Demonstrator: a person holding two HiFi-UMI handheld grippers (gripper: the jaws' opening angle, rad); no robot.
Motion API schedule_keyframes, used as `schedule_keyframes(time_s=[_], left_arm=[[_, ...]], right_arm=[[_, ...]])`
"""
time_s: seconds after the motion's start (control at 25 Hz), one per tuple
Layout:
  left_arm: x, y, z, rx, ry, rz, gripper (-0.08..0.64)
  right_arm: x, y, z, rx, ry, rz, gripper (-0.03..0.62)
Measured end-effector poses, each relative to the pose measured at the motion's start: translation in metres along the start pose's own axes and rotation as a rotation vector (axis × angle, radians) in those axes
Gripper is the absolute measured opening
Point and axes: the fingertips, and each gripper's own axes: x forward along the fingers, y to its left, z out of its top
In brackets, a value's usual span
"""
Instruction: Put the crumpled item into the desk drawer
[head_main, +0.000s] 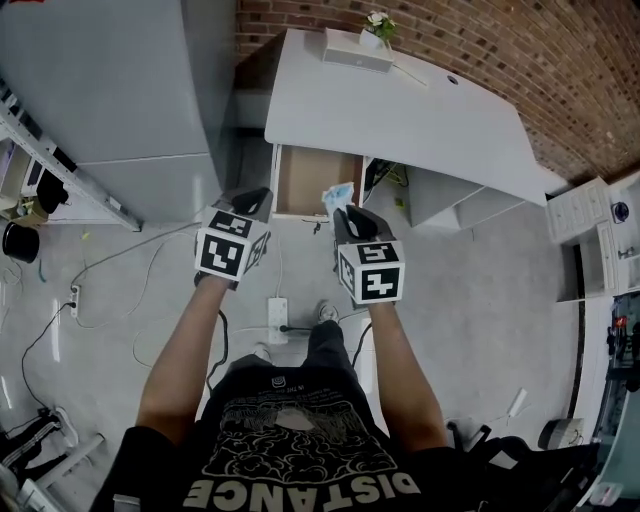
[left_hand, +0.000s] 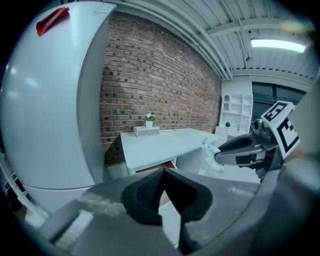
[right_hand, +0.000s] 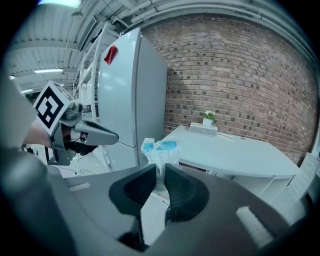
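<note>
A crumpled white and blue item (right_hand: 159, 152) sticks up from my right gripper (right_hand: 160, 187), whose jaws are shut on its lower part. In the head view the crumpled item (head_main: 338, 195) hangs over the right front corner of the open desk drawer (head_main: 305, 178), with the right gripper (head_main: 345, 212) just behind it. The drawer is pulled out from under the white desk (head_main: 400, 110) and shows a brown bottom. My left gripper (head_main: 255, 200) hovers at the drawer's left front corner. Its jaws (left_hand: 164, 192) are shut with nothing between them.
A tall grey cabinet (head_main: 120, 90) stands left of the desk. On the desk's far edge sit a white box (head_main: 355, 50) and a small potted plant (head_main: 380, 25). A power strip (head_main: 277, 320) and cables lie on the floor. A white drawer unit (head_main: 590, 215) stands at the right.
</note>
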Motion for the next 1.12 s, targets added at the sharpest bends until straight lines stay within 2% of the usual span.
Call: schedule_keyframes(time_s=[0.28,1.12], left_arm=[[0.033,0.004,-0.003,-0.046,0.035,0.048,0.000],[0.095,0.020,-0.050,-0.225,0.125,0.196,0.000]], right_arm=[[0.032,-0.025,-0.011,-0.017,0.055,0.074,0.057],[0.122,-0.050,-0.058,-0.136,0.228,0.312,0.057]])
